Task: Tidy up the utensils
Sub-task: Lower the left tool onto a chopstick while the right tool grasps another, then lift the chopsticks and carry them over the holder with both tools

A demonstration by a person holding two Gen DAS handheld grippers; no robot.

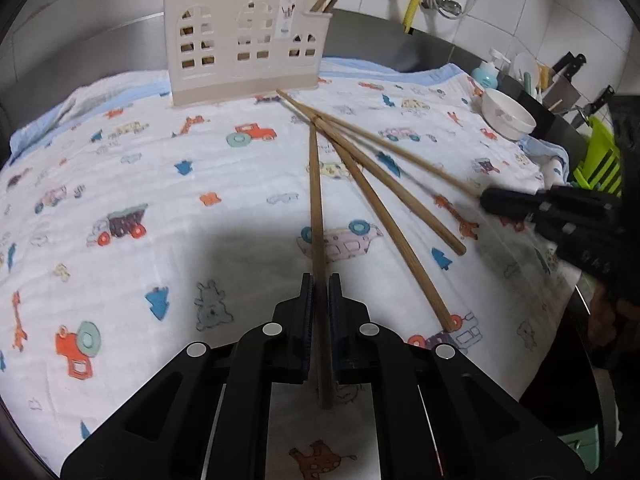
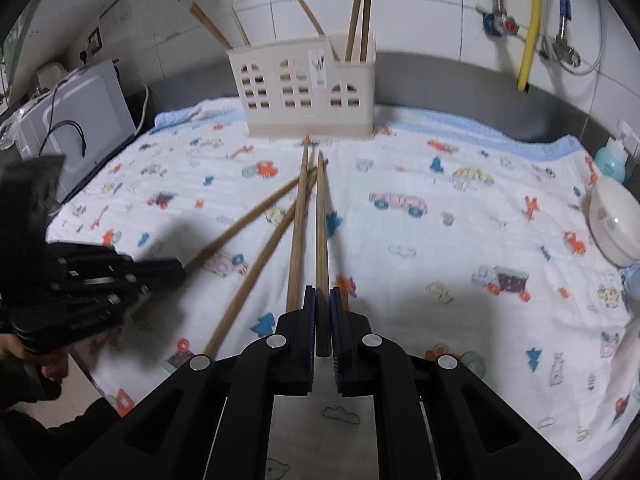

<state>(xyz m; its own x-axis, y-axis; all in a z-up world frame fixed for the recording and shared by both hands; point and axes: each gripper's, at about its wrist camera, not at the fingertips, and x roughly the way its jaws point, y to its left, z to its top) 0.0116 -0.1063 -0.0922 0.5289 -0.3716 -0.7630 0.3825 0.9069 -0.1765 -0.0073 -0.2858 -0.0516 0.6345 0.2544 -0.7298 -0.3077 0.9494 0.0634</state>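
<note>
Left gripper (image 1: 319,280) is clamped on one chopstick (image 1: 316,200), long axis toward twelve o'clock, where the utensil holder (image 1: 244,40) stands. Right gripper (image 2: 323,294) clamps another chopstick (image 2: 321,216) (same heading); two loose chopsticks (image 1: 384,240) lie between them.

A cloth (image 2: 440,240) covers the surface. The utensil holder (image 2: 310,92) stands at its far edge, upright, with several chopsticks (image 2: 362,12) in its compartments. Four more chopsticks (image 1: 376,184) lie on the cloth before the holder, tips gathered near its base, fanning toward the near edge. A bowl (image 2: 614,224) sits at the right edge. A microwave (image 2: 80,120) stands beyond the left edge.
</note>
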